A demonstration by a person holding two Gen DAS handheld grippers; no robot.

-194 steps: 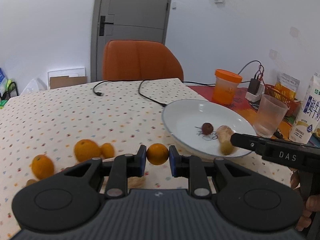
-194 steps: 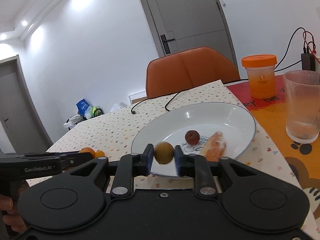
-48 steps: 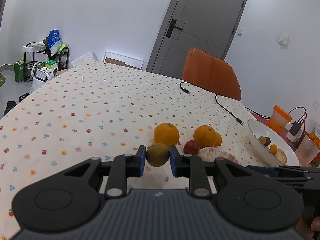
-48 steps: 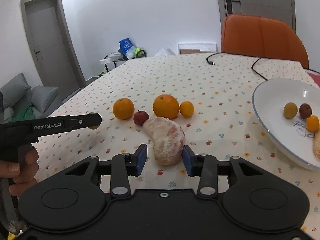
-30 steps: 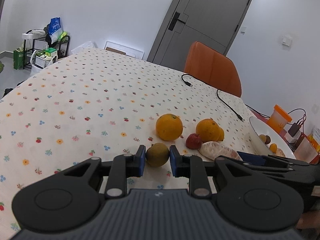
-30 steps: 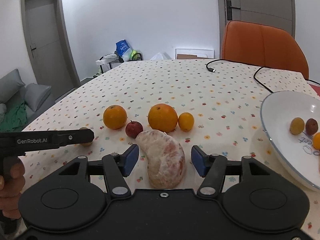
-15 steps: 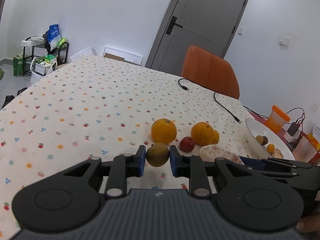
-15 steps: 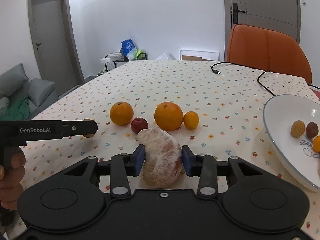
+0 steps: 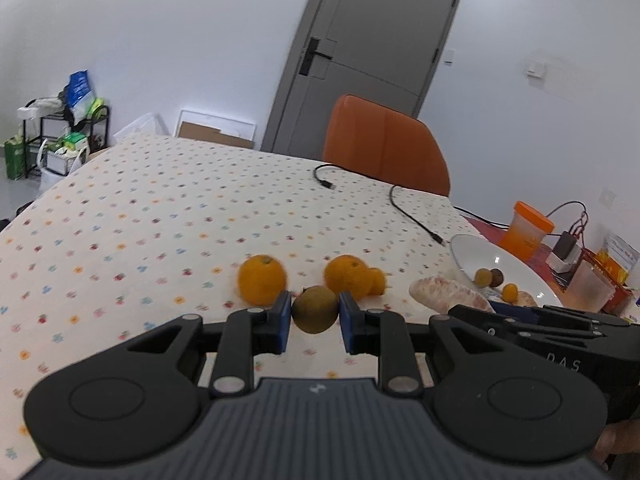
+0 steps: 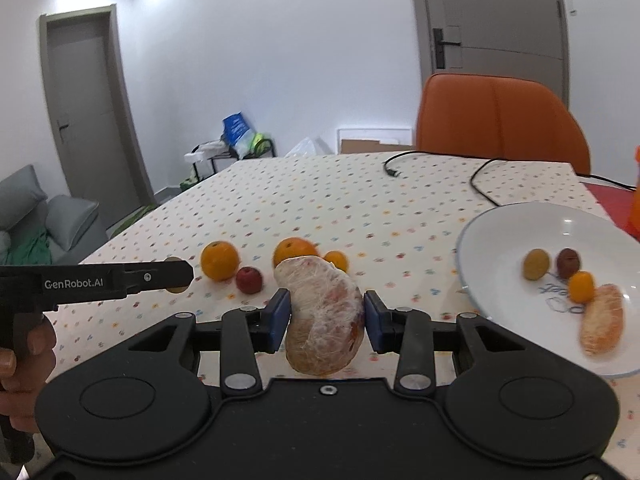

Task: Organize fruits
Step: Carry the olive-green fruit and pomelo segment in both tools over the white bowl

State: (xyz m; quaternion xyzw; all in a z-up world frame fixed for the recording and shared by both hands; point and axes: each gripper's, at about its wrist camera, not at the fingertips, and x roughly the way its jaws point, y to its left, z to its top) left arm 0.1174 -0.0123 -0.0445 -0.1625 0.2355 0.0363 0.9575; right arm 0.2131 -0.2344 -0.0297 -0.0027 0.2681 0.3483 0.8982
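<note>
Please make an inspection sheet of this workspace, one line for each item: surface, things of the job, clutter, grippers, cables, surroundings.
Surface: table under a dotted cloth; red mat at its right end.
Job's things: plate holds an olive-brown fruit, a dark red fruit, a small orange and a peeled segment. On the cloth: two oranges, a small citrus, a red fruit.
Clutter: orange-lidded jar, glass, carton.
Grippers: left gripper shut on a brown fruit; right gripper shut on a peeled pomelo piece.
Cables: black cable across the far cloth; charger with wires.
Surroundings: orange chair, grey doors, sofa, rack.
</note>
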